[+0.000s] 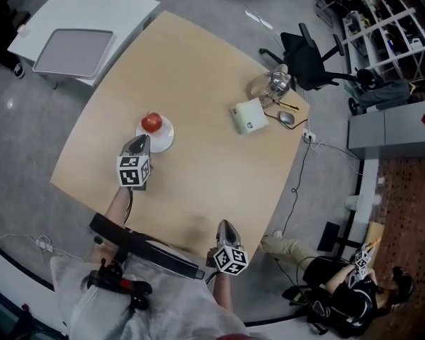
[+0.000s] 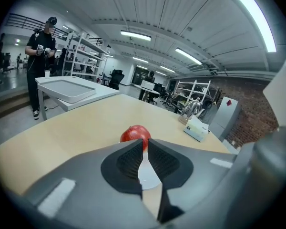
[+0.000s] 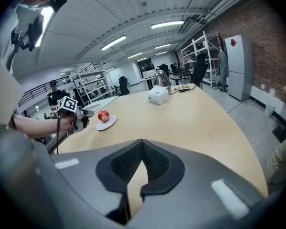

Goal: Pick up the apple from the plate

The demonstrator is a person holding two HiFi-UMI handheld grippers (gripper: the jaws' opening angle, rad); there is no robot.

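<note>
A red apple (image 1: 151, 122) sits on a small white plate (image 1: 163, 139) at the left of the light wooden table (image 1: 205, 176). My left gripper (image 1: 139, 142) hovers at the plate's near edge, pointing at the apple. In the left gripper view the apple (image 2: 135, 133) lies just beyond the tips; the left gripper (image 2: 145, 141) stands open by a narrow slit, nothing between its jaws, the plate (image 2: 148, 175) showing through the gap. My right gripper (image 1: 225, 225) hangs over the table's near edge, far from the apple (image 3: 103, 115); the right gripper (image 3: 142, 141) is shut and empty.
A white tissue box (image 1: 249, 116), a glass jug (image 1: 273, 85) and a mouse (image 1: 286, 118) stand at the table's far right. A white side table with a grey tray (image 1: 74, 52) is at the back left, an office chair (image 1: 308, 59) behind. A person (image 1: 340, 296) sits low right.
</note>
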